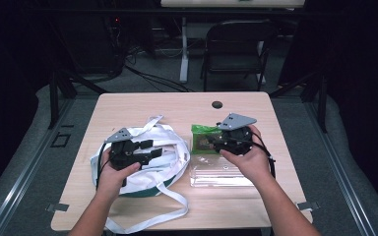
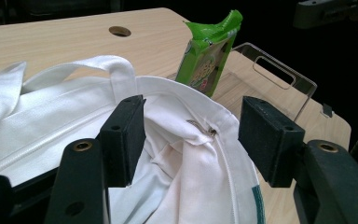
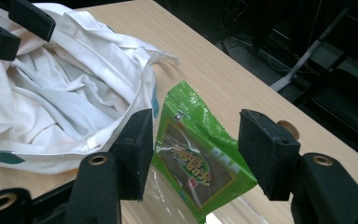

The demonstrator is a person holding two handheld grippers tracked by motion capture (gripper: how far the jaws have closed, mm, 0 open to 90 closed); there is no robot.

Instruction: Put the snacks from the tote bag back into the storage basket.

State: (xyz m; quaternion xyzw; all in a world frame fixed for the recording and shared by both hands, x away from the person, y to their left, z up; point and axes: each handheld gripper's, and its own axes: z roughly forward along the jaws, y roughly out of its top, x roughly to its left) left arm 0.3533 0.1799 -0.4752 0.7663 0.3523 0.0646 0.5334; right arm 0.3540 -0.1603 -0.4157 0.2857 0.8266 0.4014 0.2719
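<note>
On the wooden counter [image 1: 128, 105] the left tool [image 2: 191, 140] hovers released over the white tote bag [image 1: 170, 147] – jaws apart astride its zippered rim; the right tool [image 3: 193, 147] (also released) straddles a green snack packet [image 3: 198, 156] lying on a clear acrylic tray [image 1: 221, 174], just beside the bag

Printed lettering runs across the front panel of the green snack packet [image 3: 198, 161], seen between the open jaws of the right gripper [image 3: 193, 149], but the yellow characters on its dark panel are too blurred to read. The same packet [image 2: 208, 51], standing beyond the left gripper [image 2: 191, 135], shows a coloured design with no legible word. No other text, number or sign can be made out.
</note>
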